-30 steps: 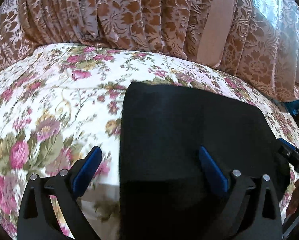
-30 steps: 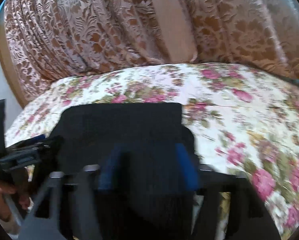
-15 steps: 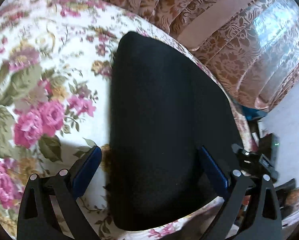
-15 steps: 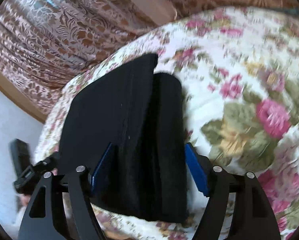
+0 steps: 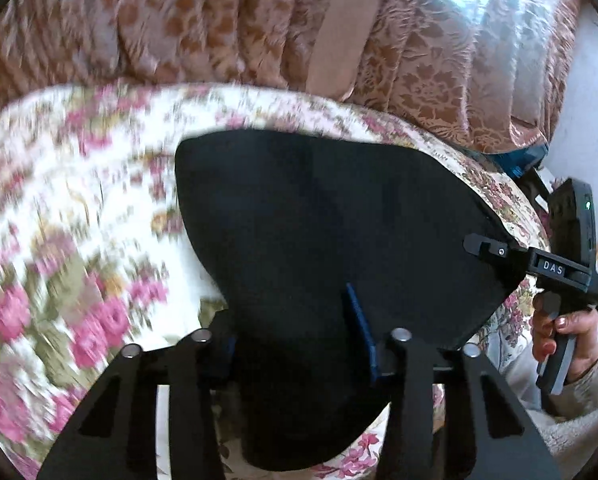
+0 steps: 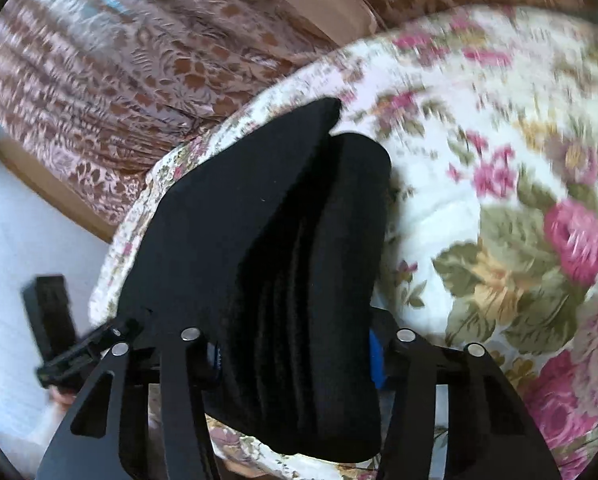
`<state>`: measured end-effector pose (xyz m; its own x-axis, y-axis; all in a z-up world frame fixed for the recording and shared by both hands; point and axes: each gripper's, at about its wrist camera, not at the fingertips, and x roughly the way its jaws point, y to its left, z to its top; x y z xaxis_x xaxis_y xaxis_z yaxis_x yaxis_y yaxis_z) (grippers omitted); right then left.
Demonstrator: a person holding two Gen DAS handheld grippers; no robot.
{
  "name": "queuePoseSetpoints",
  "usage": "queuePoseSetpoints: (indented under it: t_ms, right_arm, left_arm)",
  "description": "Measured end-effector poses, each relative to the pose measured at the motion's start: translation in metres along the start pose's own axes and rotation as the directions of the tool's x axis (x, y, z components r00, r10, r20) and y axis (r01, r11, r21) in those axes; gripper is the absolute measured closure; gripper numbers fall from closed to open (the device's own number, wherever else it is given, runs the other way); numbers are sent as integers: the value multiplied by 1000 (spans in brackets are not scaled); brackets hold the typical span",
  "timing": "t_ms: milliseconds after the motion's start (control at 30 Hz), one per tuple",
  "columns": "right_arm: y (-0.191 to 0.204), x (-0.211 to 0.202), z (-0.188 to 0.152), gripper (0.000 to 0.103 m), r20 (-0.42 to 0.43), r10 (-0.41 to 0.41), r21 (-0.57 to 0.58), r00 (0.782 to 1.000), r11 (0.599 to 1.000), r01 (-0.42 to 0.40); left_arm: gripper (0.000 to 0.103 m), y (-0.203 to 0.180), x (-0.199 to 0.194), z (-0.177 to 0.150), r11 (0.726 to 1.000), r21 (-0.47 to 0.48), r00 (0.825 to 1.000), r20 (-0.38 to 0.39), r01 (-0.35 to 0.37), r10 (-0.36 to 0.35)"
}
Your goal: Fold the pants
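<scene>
Centrally, black folded pants (image 5: 319, 232) lie on a floral bed (image 5: 79, 208), near its edge, with a patterned brown curtain (image 5: 179, 20) behind at 12 o'clock. The left tool (image 5: 295, 344) is clenched on the near end of the pants, blue pads pressing the cloth from both sides. At 3 o'clock in the left view, the right tool (image 5: 487, 246) meets the pants' far edge, gripped by the person's hand (image 5: 563, 332). From the right view, the right tool (image 6: 295, 348) is clamped around the stacked layers (image 6: 291, 280); the left tool (image 6: 87, 348) appears at 8 o'clock.
</scene>
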<state>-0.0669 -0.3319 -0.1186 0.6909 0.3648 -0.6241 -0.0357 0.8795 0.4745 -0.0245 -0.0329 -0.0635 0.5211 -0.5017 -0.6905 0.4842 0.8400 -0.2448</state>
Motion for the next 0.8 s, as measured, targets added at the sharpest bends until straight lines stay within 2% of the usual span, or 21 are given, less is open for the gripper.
queuePoseSetpoints:
  t_ms: [233,367,533,633,800]
  right_arm:
    - [23,-20,28,55,143,-4,-146,990,989,25]
    - [24,-16,57,55,208,3,-191,978,981,37]
    - [17,6,106,55,254,17,-209,967,977,38]
    - [6,25,144,56,276,23,-221,961,974,40]
    - [-9,62,196,55,307,22,-220,952,974,48]
  left_arm:
    - [63,-3,-11,36,1000,14,994,107,-2,0]
    - [64,3,1,67,1000,3,984,175,-15,14]
    - [63,8,36,114,997,38,976,212,-69,59]
    - [63,19,65,150,996,24,972,224,-82,74]
    - [63,30,113,191,993,15,966,234,-114,108]
